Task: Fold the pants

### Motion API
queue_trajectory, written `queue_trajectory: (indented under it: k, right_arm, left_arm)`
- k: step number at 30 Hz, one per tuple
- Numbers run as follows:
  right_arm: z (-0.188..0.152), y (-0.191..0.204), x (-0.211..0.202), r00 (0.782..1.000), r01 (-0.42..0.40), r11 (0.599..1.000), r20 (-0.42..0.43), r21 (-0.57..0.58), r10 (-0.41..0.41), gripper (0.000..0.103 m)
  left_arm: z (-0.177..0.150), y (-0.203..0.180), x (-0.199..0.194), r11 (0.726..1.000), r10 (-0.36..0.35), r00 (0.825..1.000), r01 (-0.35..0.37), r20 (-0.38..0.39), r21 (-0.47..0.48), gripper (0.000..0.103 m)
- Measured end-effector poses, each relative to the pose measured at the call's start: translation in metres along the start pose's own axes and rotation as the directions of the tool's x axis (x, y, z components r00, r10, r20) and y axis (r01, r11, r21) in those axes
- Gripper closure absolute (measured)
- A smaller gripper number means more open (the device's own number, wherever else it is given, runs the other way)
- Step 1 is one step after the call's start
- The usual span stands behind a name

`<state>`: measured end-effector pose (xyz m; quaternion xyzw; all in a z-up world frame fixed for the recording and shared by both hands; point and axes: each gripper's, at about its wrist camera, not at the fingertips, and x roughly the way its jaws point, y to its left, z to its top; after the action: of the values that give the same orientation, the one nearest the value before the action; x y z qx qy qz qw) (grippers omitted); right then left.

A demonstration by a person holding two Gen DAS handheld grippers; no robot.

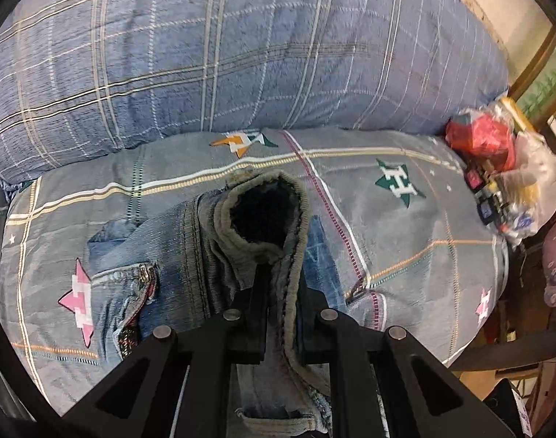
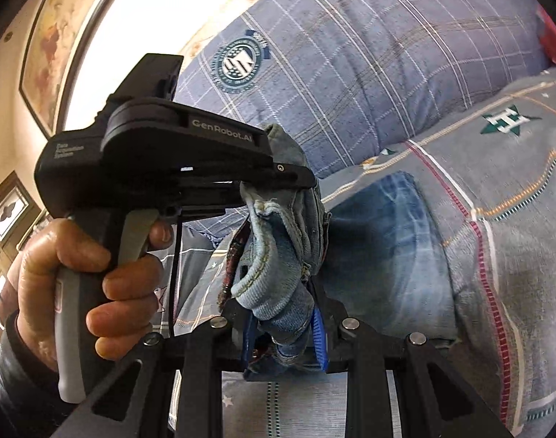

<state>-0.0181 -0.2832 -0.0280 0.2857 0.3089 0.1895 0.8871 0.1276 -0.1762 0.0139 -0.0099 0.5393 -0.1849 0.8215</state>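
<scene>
A: Starting from the left of the jeans, what did you see?

B: A pink star on the bedspread (image 1: 405, 219) sat left of the jeans (image 1: 175, 255), which lay on the bed with one end lifted. The left hand-held gripper (image 1: 278, 314) was clamped on a bunched hem or cuff of the jeans, whose open mouth faced the camera. Above the jeans stood the big plaid pillow (image 1: 241, 54).

A: And the other side?

B: The right hand-held gripper (image 2: 285, 332) was pinched on another bunch of the denim, blue pads pressed against it on both sides. Just left of that bunch, a hand (image 2: 77, 277) squeezed the left tool's trigger. The two grips were close together, with the rest of the jeans lying flat on the bedspread to the right of them.

A: Which step was that, by your reading?

B: I'd judge it mid-fold: one end raised in both grips, ready to be carried over the flat part. The next move would call for spreading the two grips apart to take out the bunching, then laying the raised end level on the flat denim.

A: Any limits on room?

B: The pillow bordered the jeans on the far side. Right of the jeans, a heap of plastic bags (image 1: 504, 175) sat at the bed's edge, where the bedspread dropped away. Between the jeans and those bags, the bedspread lay bare.
</scene>
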Motion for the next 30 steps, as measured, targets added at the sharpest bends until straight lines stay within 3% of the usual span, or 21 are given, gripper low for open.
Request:
queue_trajectory:
  k: [14, 17, 19, 23, 26, 30]
  right_arm:
    - [-0.01, -0.067, 0.007, 0.994, 0.096, 0.954, -0.073, 0.284, -0.079, 0.072]
    - [-0.013, -0.073, 0.011, 0.992, 0.113, 0.952, -0.091, 0.285, -0.091, 0.072]
    - [-0.012, -0.07, 0.012, 0.989, 0.134, 0.956, -0.094, 0.26, -0.113, 0.072]
    - [-0.014, -0.07, 0.012, 0.989, 0.137, 0.956, -0.09, 0.26, -0.117, 0.073]
    - [-0.016, -0.072, 0.01, 0.99, 0.128, 0.956, -0.087, 0.264, -0.108, 0.072]
    - [-0.016, -0.065, 0.009, 0.986, 0.155, 0.964, -0.09, 0.214, -0.138, 0.07]
  left_arm:
    - [-0.003, -0.03, 0.067, 0.999, 0.018, 0.993, -0.014, -0.116, 0.036, 0.082]
    - [-0.004, -0.035, 0.071, 0.998, 0.035, 0.993, -0.029, -0.109, 0.054, 0.08]
    - [-0.003, -0.033, 0.065, 0.999, 0.002, 0.995, 0.002, -0.099, 0.041, 0.08]
    - [0.001, -0.021, 0.031, 0.987, -0.16, 0.985, 0.16, -0.062, 0.003, 0.08]
    - [-0.007, -0.004, -0.003, 0.987, -0.154, 0.988, 0.154, 0.007, 0.039, 0.08]
    - [-0.04, 0.048, -0.036, 0.996, -0.088, 0.993, 0.088, 0.08, 0.006, 0.08]
